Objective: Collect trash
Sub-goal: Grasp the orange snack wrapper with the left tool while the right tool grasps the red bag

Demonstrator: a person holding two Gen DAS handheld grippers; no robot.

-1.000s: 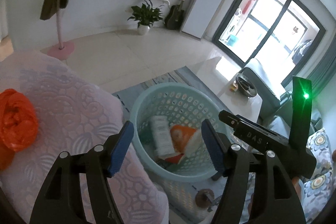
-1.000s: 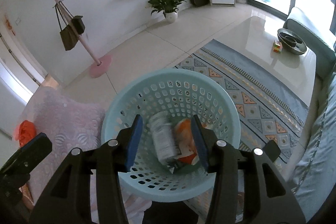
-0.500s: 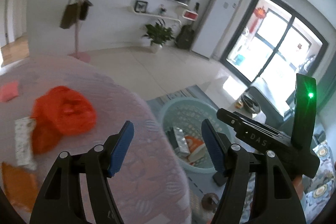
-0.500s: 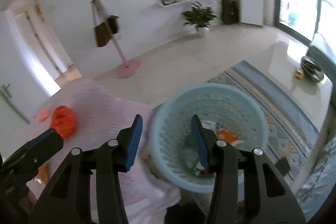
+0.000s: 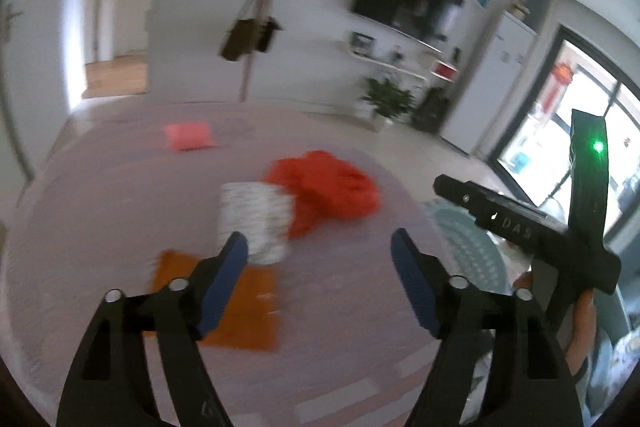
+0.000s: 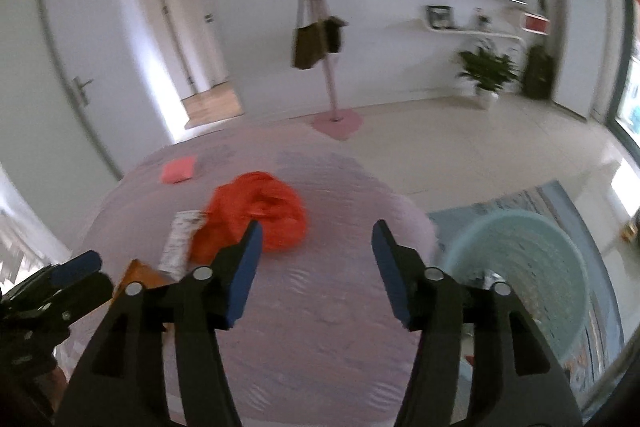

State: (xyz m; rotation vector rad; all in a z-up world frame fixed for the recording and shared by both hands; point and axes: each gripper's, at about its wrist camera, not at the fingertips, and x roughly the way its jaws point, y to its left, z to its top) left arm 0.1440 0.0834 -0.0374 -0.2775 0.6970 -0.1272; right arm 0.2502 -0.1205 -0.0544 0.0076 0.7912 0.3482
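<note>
Both empty, jaws opening: left gripper [image 5: 320, 247], right gripper [image 6: 316, 235]. Ahead of them on desk [image 6: 320, 327]: red plastic bag [image 6: 256, 211], patterned wrapper [image 5: 254, 215], orange packet [image 5: 248, 307]. Advise descending squarely, one item per gripper; basket [image 6: 520, 259] right.

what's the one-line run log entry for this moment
phase: reaching for trash | left gripper: opening, empty | right gripper: opening, empty | ahead: red bag on table

Four trash items [image 5: 322, 189], one basket [image 6: 532, 255]

red bag [image 5: 326, 187]: crumpled, mid-table | white printed packet [image 5: 256, 217]: touching bag | orange wrapper [image 5: 244, 307]: flat | basket [image 6: 532, 267]: beside table
</note>
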